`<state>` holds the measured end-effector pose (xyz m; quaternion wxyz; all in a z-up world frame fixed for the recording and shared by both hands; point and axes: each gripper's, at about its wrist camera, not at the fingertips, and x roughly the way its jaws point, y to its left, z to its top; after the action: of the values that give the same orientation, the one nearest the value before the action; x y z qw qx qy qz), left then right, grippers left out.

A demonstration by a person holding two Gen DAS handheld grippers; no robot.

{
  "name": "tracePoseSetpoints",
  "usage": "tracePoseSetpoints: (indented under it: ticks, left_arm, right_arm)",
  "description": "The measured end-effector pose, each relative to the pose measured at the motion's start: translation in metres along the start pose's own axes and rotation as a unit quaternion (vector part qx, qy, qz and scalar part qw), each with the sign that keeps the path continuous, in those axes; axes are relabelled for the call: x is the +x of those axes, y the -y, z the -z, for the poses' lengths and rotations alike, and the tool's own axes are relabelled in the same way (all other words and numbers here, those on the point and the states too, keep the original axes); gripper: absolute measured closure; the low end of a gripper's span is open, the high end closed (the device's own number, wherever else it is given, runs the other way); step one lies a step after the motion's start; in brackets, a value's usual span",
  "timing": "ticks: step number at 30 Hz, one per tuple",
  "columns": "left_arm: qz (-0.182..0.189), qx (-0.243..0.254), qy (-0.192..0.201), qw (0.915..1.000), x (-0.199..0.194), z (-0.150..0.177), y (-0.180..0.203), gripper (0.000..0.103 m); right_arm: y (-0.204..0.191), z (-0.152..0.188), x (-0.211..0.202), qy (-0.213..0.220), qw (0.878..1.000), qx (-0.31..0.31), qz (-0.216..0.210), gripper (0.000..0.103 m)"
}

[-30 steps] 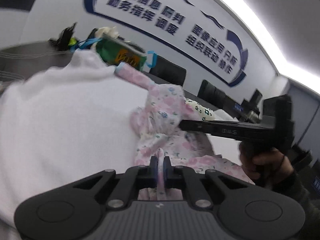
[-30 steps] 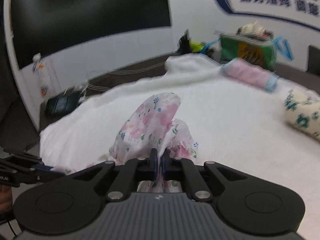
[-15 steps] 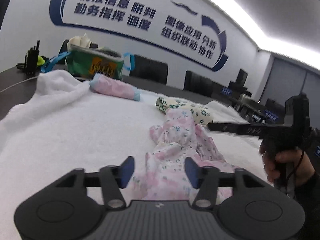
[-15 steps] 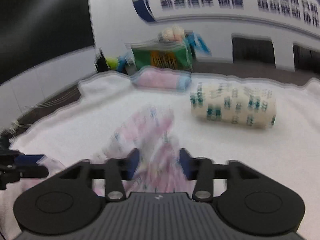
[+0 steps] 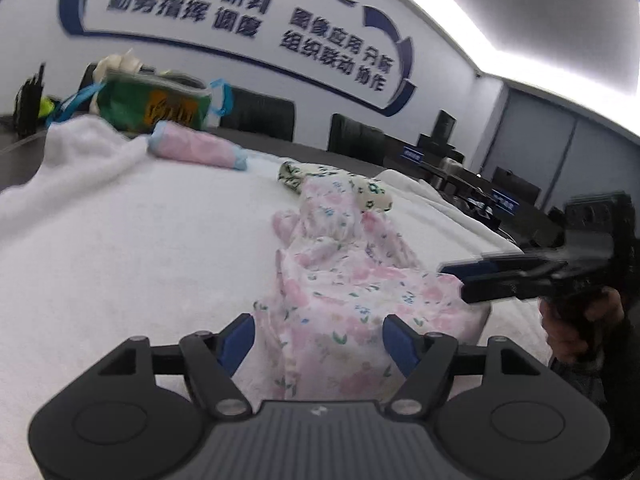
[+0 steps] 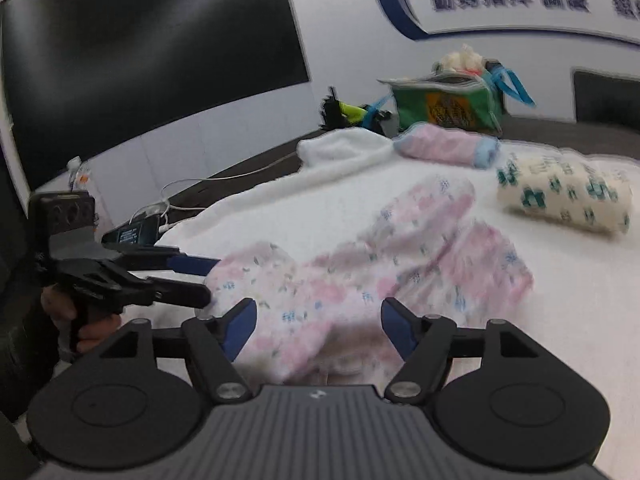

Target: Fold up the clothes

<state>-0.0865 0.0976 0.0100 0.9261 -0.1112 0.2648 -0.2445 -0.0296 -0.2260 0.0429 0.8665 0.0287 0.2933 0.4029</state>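
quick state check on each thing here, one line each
left gripper: open, holding nothing
right gripper: open, holding nothing
pink floral garment: rumpled, unfolded, lying on the white towel
pink roll: rolled up
cream green-print roll: rolled up
green bag: open-topped, stuffed

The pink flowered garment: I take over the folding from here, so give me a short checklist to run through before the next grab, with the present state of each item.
1. Left claw open: ok, jaws wide apart.
2. Right claw open: ok, jaws wide apart.
3. Pink flowered garment free of both claws: ok, it lies loose on the white towel.
4. Garment flat enough to fold: not ok, it is bunched and creased.
5. Rolled pink garment and rolled cream garment apart from it: ok in the right wrist view.
6. An edge or corner to grip: cannot tell, the picture is blurred.
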Motion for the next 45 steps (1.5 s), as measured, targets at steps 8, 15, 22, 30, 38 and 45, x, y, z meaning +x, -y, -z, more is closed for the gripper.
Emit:
tracePoseSetpoints:
  ticks: [8,15,22,30,38,45]
  left_arm:
    - [0.028,-0.029,-0.021,0.999,0.013,-0.013,0.005,0.087]
    - [0.013,-0.005,-0.065,0.9978,0.043,-0.011,0.014,0.086]
    - [0.0,-0.014,-0.062,0.998,0.042,-0.005,0.012,0.078]
    - [-0.002,-0.014,-0.061,0.998,0.042,-0.005,0.012,0.08]
    - [-0.009,-0.006,-0.059,0.9982,0.042,-0.003,0.016,0.081]
    - [-0.019,-0.008,-0.055,0.9983,0.041,-0.002,0.019,0.081]
  right_arm:
    - [0.015,0.026,-0.004,0.009,0.988,0.148,-0.037,0.099]
    - [0.006,0.013,-0.027,0.007,0.986,0.165,0.021,0.084]
    - [-0.004,0.031,-0.043,0.043,0.995,0.089,0.027,0.027]
    - [-0.019,0.049,-0.016,0.03,0.999,0.028,-0.007,0.051]
    - [-0.02,0.045,-0.023,0.023,0.998,0.053,-0.022,0.102]
    - [-0.028,0.035,-0.041,0.067,0.997,0.04,-0.014,0.099]
